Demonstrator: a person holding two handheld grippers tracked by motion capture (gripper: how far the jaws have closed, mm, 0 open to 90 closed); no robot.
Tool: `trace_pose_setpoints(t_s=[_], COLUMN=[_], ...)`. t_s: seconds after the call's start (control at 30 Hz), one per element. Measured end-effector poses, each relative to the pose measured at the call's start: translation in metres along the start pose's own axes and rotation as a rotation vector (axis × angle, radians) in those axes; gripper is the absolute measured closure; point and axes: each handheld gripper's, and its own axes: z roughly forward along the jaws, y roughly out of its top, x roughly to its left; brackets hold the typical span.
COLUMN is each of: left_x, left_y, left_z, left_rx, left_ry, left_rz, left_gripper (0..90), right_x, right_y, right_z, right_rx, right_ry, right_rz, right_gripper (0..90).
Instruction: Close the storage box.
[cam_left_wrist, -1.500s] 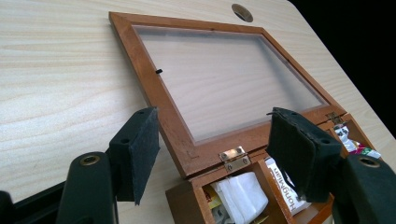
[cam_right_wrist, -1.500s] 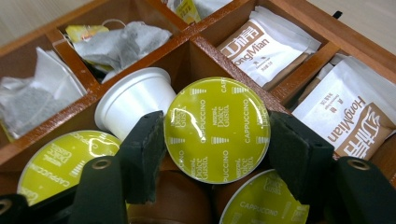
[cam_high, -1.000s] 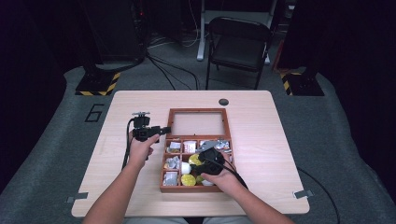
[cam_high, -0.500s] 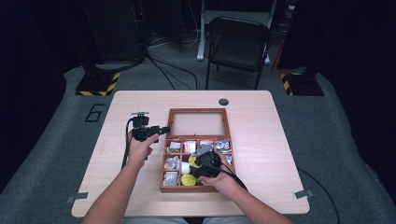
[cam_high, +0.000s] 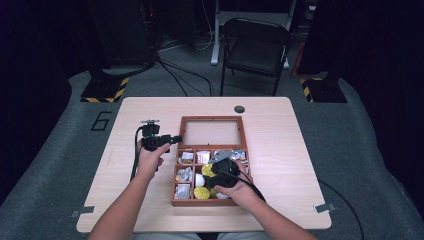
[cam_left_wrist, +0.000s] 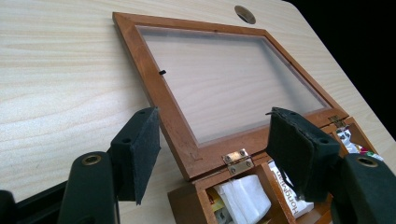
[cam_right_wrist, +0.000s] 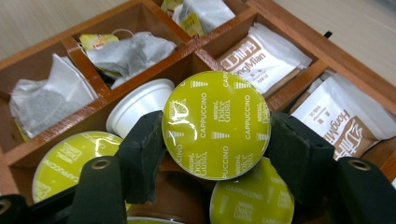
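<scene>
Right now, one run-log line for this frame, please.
right gripper: shut on cappuccino capsule | left gripper: open above box lid | wooden box: open

A pale wooden table carries an open compartmented wooden box.

I am seeing a yellow-green capsule lid with white lettering, a white capsule cup, white-and-brown sachets, grey tea bags, and a reddish-brown wooden box lying on a pale wood-grain table. Both pairs of jaws are showing black.
</scene>
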Motion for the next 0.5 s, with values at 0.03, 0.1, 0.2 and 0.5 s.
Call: trace_pose_setpoints(t_s=[0.03, 0.1, 0.2, 0.5], left_x=[0.000, 0.000, 0.000, 0.002], left_y=[0.000, 0.000, 0.000, 0.001], left_z=[0.000, 0.000, -0.001, -0.002], left_rx=[0.000, 0.000, 0.001, 0.001], left_ry=[0.000, -0.001, -0.002, 0.000], left_rz=[0.000, 0.001, 0.003, 0.008], left_gripper=[34.5, 34.5, 34.6, 34.6], right_x=[0.001, 0.000, 0.000, -0.006], right_y=[0.001, 0.004, 0.007, 0.014], right_z=[-0.002, -0.003, -0.006, -0.026], right_rx=[0.004, -0.010, -0.017, -0.053], right_ry=[0.004, 0.010, 0.018, 0.041], right_rz=[0.013, 0.005, 0.006, 0.018], right_gripper=[37.1, 37.1, 37.2, 37.2])
